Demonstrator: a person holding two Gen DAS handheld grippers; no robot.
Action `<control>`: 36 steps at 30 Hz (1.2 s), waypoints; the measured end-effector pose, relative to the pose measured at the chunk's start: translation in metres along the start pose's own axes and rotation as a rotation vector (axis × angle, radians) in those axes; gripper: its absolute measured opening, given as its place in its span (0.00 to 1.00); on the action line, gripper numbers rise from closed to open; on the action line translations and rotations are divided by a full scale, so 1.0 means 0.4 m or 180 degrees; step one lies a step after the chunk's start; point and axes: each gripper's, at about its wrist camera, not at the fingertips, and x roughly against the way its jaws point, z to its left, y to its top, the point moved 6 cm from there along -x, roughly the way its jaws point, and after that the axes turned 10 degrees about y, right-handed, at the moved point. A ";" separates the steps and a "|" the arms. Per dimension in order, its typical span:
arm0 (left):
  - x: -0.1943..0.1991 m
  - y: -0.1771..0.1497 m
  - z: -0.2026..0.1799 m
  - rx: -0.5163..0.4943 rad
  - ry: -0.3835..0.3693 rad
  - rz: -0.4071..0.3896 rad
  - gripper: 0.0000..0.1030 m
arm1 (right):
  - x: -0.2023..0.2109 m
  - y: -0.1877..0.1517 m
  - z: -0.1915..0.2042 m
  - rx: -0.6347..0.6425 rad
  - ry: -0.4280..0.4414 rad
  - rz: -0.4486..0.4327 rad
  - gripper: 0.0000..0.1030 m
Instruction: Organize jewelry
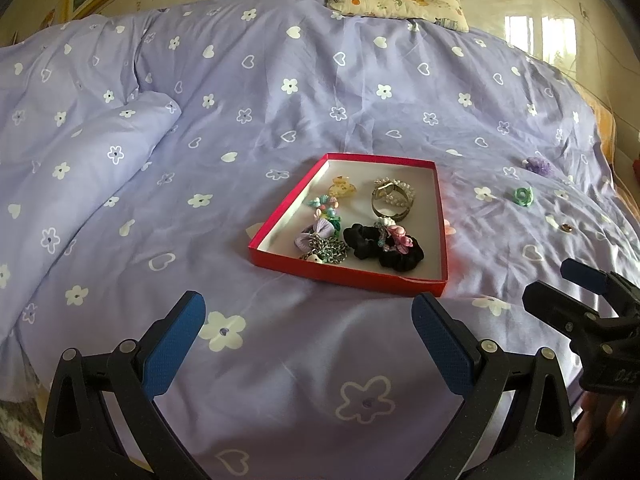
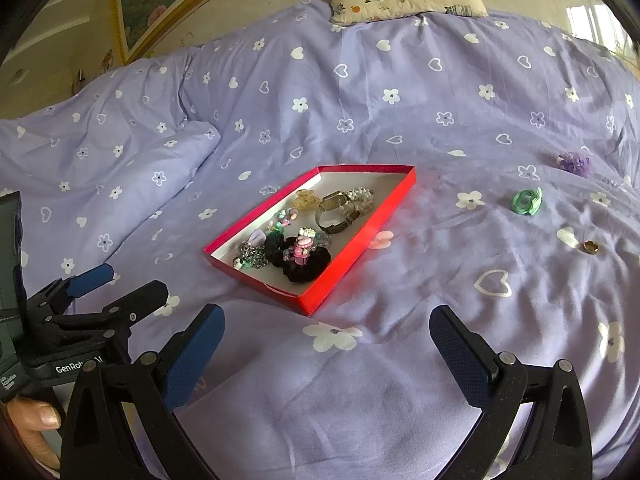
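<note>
Both hand-held grippers spread, empty: left hand-held gripper (image 1: 308,336), right hand-held gripper (image 2: 326,344); red tray (image 2: 344,268) mostly filled; next (likely) green ring (image 2: 527,201) ahead-right of right one

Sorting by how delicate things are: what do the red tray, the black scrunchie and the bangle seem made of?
Red tray: likely cardboard, thin folded walls, white matte inside.
Black scrunchie: soft fabric, perhaps velvet, gathered and dull.
Bangle: seemingly metal, a stiff band with a dull sheen.

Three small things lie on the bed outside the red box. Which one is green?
The green hair tie, lying between the other two: the purple fluffy one is farther back, and the small gold ring is nearer.
</note>
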 end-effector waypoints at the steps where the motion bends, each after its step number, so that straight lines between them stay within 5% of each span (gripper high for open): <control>1: 0.000 0.000 0.000 0.0003 0.0002 -0.0004 1.00 | 0.001 0.002 0.001 -0.0002 0.0001 -0.0004 1.00; 36: 0.009 0.011 0.004 0.0020 0.0012 -0.0023 1.00 | 0.011 0.011 0.009 0.0007 0.0001 -0.0014 1.00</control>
